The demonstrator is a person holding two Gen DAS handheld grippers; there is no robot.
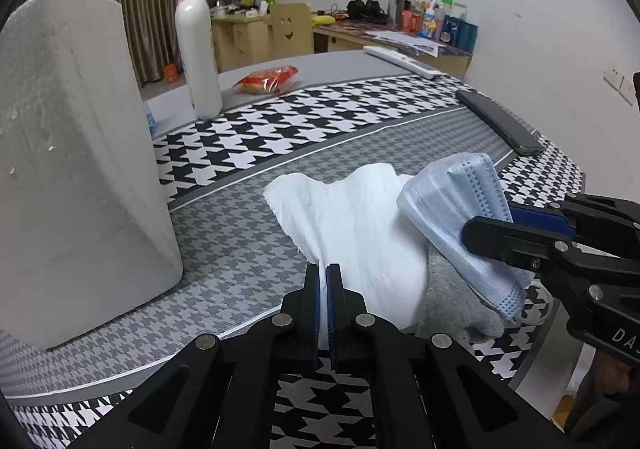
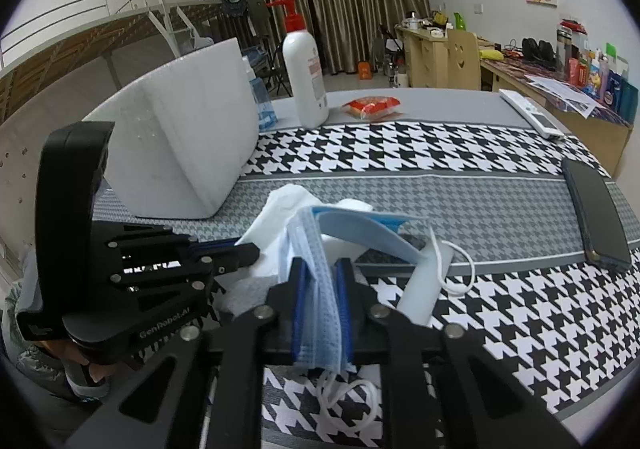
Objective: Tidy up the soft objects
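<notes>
Together, the left tongs (image 1: pixel 323 281) pinch the near edge of a crumpled white tissue sheet (image 1: pixel 348 225) lying on the grey houndstooth-patterned table (image 1: pixel 240 233) near its front edge. Just beside them, the right tongs (image 2: pixel 322 289) are clamped on a folded pale-blue surgical face mask (image 2: pixel 316 261), which rests against the tissue.

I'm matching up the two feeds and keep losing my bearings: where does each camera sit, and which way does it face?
Left wrist: sits behind the left claw, facing across the table over the white tissue it pinches; the right claw enters from the right.
Right wrist: sits behind the right claw, which clamps the blue face mask; the left claw shows at left.
Shared: foam block, lotion pump bottle, phone.
</notes>
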